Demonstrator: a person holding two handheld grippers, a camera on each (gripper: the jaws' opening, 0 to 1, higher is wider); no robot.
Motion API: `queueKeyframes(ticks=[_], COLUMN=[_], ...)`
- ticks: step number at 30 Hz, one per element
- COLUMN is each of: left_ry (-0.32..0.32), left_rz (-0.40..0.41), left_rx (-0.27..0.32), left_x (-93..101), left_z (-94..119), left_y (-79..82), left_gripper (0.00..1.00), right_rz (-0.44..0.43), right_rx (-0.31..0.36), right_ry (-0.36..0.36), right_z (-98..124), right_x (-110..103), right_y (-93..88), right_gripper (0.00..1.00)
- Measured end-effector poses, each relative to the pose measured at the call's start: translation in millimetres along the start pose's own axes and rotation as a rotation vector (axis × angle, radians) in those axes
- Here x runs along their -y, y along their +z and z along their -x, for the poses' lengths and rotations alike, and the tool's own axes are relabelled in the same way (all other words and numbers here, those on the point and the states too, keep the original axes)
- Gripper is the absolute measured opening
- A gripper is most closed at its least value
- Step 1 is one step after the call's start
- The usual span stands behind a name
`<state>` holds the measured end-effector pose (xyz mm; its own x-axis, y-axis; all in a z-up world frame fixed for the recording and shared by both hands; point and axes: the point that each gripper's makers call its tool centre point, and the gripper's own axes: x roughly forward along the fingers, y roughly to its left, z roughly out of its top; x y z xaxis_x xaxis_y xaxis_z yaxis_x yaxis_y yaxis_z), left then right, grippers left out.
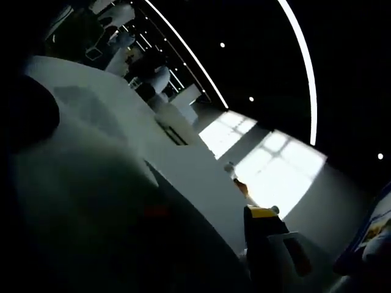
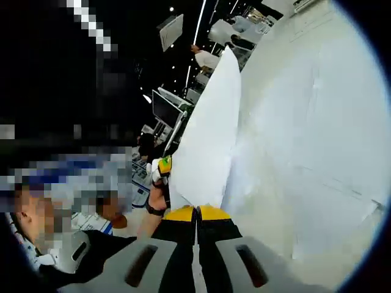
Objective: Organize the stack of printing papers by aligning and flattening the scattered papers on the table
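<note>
the right gripper had its jaws pressed together on the near edge of the paper stack — lifted edge-on, long axis running straight away from the jaws, beside the white counter. the left gripper held the stack's far side — its jaw state couldn't be told.

Right claw — pinching papers
</note>
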<state>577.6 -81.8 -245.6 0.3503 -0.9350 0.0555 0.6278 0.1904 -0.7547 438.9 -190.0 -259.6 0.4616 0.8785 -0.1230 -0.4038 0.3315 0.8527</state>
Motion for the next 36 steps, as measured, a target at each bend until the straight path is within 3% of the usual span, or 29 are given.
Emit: queueKeyframes(ticks=[1,4,12,18,27,36], left_ry=[0.000,0.002,0.011,0.047,0.080,0.105], left_rz=[0.002,-0.002,-0.015,-0.056,-0.086,-0.100], left_rx=[0.001,0.001,-0.004,-0.012,-0.007,0.008], left_x=[-0.2,-0.8,-3.1,-10.6,-16.6,-21.7], left_z=[0.0,-0.3,-0.4,1.3,2.7,4.8], left_y=[0.4,0.6,0.8,0.5,2.4,6.1], left_gripper=[0.49,0.48,0.48,0.34,0.30,0.24], right_rz=[0.050,0.091,0.160,0.198,0.217,0.222], right_rx=[-0.033,-0.057,-0.094,-0.084,-0.062,-0.034], right_ry=[0.047,0.140,0.213,0.173,0.153,0.124], right_z=[-5.0,-14.4,-26.5,-26.5,-29.8,-23.4], right_x=[-12.4,-33.1,-54.7,-49.5,-46.4,-34.8], right_y=[-11.5,-22.1,-27.9,-27.3,-27.7,-14.0], right_gripper=[0.00,0.00,0.00,0.00,0.00,0.00])
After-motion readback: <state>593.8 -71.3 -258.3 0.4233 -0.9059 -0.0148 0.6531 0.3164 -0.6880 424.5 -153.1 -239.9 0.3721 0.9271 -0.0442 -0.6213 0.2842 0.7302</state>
